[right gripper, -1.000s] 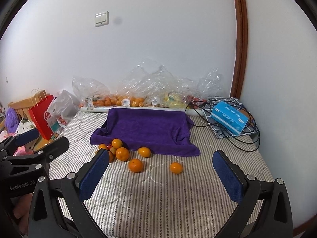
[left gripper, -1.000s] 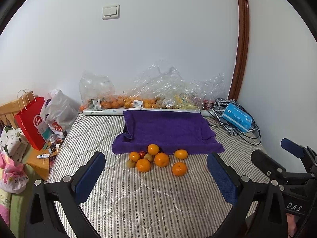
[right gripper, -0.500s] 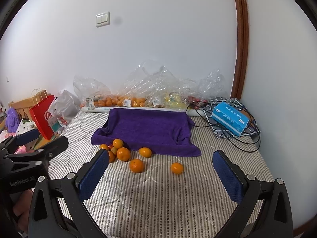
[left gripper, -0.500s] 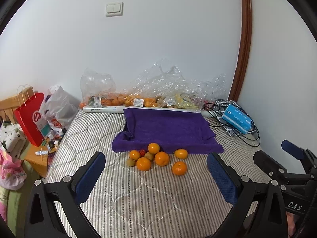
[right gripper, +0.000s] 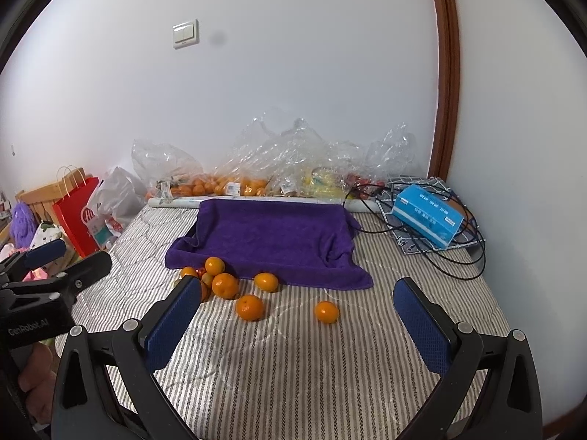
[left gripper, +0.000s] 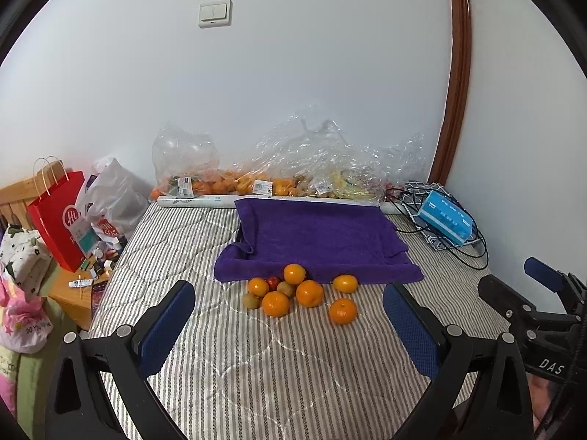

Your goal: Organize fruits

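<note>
Both grippers are hanging above the near end of the striped mattress (left gripper: 256,377), jaws spread wide, nothing between the pads; left gripper (left gripper: 290,324), right gripper (right gripper: 297,321)

Using the purple towel (left gripper: 315,234) as the landmark: it looks to be draped over a shallow tray, dark edge showing at its left side. The fruit is all sitting just in front of the towel's near edge, none on it yet

- cluster (left gripper: 282,289) at the front-left of the towel: several oranges packed touching, plus a small red fruit (left gripper: 272,281) and two brownish-green ones wedged between them
- one orange (left gripper: 345,283) touching the towel's front hem
- loose orange (left gripper: 343,311) a bit further out from the hem, clear of the rest
- right view is showing another orange (right gripper: 327,311) out on its own, off the towel's front-right corner

Risks as I'm reading it:
- going into the cluster first is likely nudging neighbours, round fruit rolling on a soft quilted surface, possibly toward the mattress's left edge and the red bag (left gripper: 60,216)
- small soft red fruit is getting crushed if the jaws close hard
- towel sagging into the tray means a dropped orange may bounce or drag the cloth
- cables (right gripper: 440,256) beside the blue box (right gripper: 427,214), right of the towel, could snag a wide swing

Isolated oranges look like the safer first picks
</note>
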{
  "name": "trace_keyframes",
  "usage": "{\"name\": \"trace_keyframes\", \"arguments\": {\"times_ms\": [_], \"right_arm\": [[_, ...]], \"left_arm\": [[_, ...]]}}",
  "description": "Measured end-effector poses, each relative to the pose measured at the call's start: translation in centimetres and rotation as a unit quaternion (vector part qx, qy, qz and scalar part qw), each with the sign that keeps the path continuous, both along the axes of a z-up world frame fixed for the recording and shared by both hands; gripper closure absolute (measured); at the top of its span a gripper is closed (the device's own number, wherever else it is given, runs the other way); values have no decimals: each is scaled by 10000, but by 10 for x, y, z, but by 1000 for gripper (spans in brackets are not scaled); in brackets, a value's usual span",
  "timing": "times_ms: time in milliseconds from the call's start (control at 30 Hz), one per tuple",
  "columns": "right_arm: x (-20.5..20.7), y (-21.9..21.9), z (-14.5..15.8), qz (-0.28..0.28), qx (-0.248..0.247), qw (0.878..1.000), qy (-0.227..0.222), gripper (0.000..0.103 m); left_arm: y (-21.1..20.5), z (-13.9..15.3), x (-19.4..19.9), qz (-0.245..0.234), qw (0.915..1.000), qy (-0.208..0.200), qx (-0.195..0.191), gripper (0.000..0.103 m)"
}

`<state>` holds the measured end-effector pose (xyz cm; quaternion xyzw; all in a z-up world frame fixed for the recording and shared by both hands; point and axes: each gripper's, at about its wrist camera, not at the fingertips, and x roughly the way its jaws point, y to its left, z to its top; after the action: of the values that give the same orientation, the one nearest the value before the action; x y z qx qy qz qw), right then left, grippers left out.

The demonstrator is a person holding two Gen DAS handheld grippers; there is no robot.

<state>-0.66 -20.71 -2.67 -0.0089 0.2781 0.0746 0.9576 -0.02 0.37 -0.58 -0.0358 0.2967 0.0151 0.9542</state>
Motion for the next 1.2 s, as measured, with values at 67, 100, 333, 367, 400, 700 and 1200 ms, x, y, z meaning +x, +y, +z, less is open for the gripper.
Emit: {"name": "trace_keyframes", "arguments": {"times_ms": [67, 100, 333, 367, 400, 700, 1200], "right_arm": [[1, 2, 0, -77, -32, 10000, -35, 0], [1, 2, 1, -107, -31, 9999, -60, 0], [6, 3, 0, 6, 65, 9999, -105, 0], [8, 4, 0, -30, 28, 9999, -111, 0], [10, 5, -1, -54, -16, 9999, -117, 0], [26, 9, -8, 6, 77, 9999, -83, 0], [75, 5, -61, -45, -136, 9997, 213, 4]], "left_arm": [[2, 1, 1, -38, 10000, -17, -27, 0], [4, 1, 2, -26, 10000, -31, -40, 0], [10, 1, 9, 114, 9999, -35, -20, 0], [11, 1, 11, 120, 9999, -21, -43, 0], [12, 0, 12, 135, 9999, 4, -69, 0], [20, -9, 28, 167, 9998, 47, -127, 1], [40, -61, 83, 9, 9973, 725, -137, 6]]}}
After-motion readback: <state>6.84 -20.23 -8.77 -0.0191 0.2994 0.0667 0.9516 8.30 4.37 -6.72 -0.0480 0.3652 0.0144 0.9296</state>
